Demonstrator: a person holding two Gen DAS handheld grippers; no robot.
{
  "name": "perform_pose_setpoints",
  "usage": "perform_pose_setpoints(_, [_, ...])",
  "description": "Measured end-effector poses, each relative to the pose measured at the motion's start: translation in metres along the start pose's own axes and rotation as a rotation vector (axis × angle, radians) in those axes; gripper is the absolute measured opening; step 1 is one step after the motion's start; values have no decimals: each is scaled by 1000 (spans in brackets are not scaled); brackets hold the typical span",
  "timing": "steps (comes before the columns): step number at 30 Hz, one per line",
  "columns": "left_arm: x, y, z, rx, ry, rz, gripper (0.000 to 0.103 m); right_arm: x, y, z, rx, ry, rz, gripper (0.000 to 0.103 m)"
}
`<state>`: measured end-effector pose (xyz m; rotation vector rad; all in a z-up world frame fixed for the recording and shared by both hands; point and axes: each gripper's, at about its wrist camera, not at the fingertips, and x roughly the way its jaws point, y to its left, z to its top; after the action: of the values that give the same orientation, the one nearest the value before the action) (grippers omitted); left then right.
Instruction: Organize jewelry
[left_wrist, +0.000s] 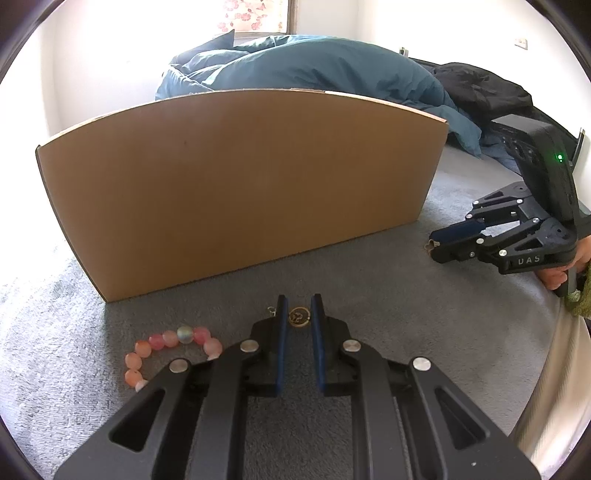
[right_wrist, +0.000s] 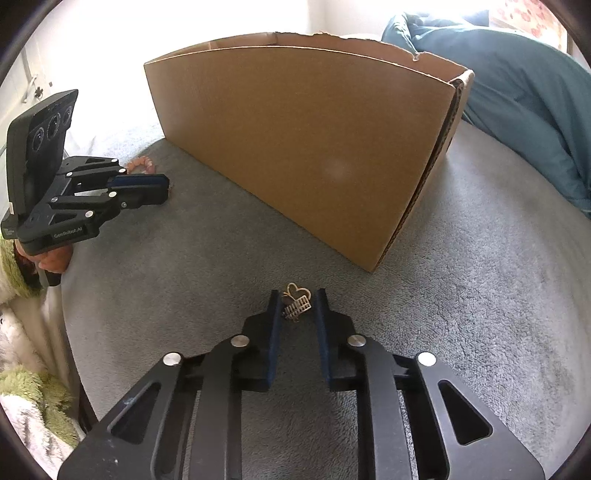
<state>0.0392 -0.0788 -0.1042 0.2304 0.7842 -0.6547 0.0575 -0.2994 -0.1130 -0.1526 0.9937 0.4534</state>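
A round gold pendant (left_wrist: 299, 316) lies on the grey blanket (left_wrist: 369, 295) between the open fingers of my left gripper (left_wrist: 299, 308). A pink bead bracelet (left_wrist: 166, 350) lies to its left, and shows in the right wrist view (right_wrist: 140, 165) behind the left gripper (right_wrist: 162, 188). A gold heart-shaped charm with a small comb piece (right_wrist: 296, 301) lies between the open fingers of my right gripper (right_wrist: 296, 301). In the left wrist view the right gripper (left_wrist: 434, 248) hovers low at the right. A tall open cardboard box (left_wrist: 240, 184) stands behind both.
A teal duvet (left_wrist: 314, 66) and black clothing (left_wrist: 480, 88) lie behind the box (right_wrist: 314, 147). The blanket's edge drops off at the right (left_wrist: 554, 332). A green and white fluffy cloth (right_wrist: 26, 398) lies at the left.
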Motion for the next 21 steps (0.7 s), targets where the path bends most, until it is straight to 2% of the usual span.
perform_pose_setpoints(8, [1,1,1,3,1,0,12,-4,-1,-3,8,-9,-3,11])
perform_pose_setpoints(21, [3,2,0,1,2,-4,12,-6,0,-5,18,-13,-30,10])
